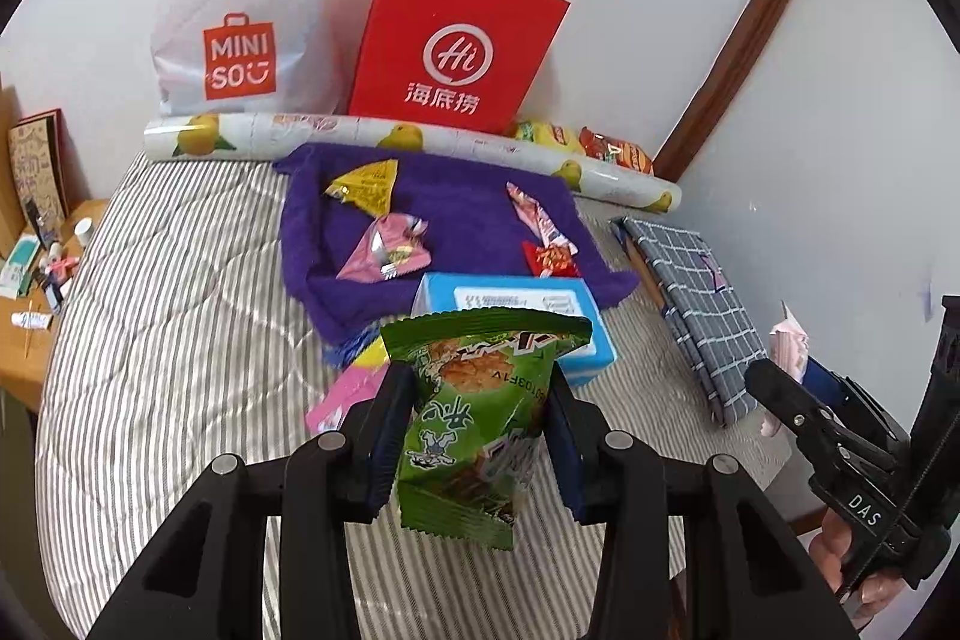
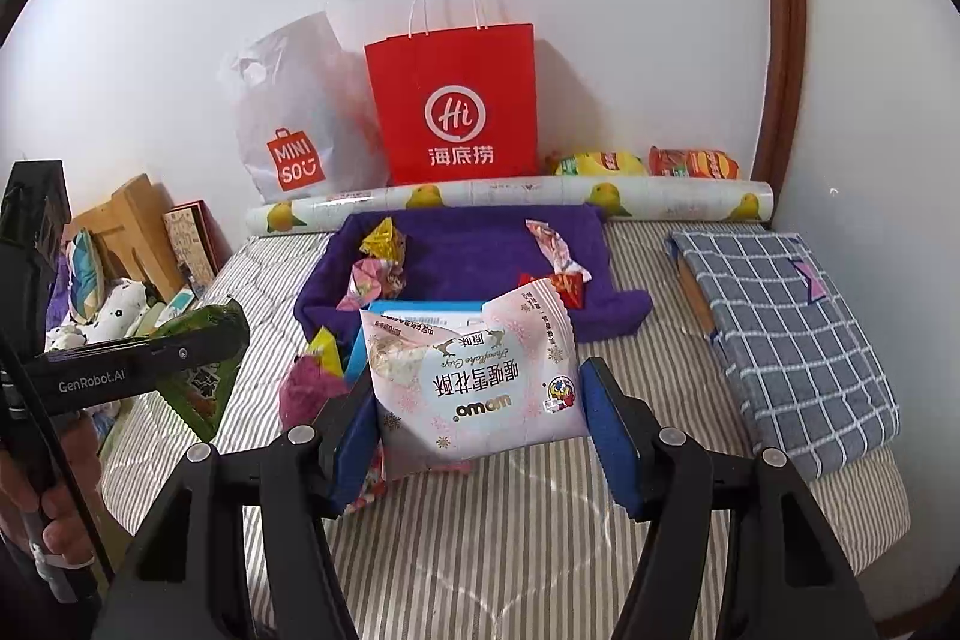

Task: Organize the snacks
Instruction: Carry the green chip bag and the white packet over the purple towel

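Left tool pinches one green packet, right tool one pink packet; four snacks on the towel.

— Inspector A: The blue box is mostly hidden behind the pale pink packet.

— Inspector B: Noted. Small print on the green packet is illegible.
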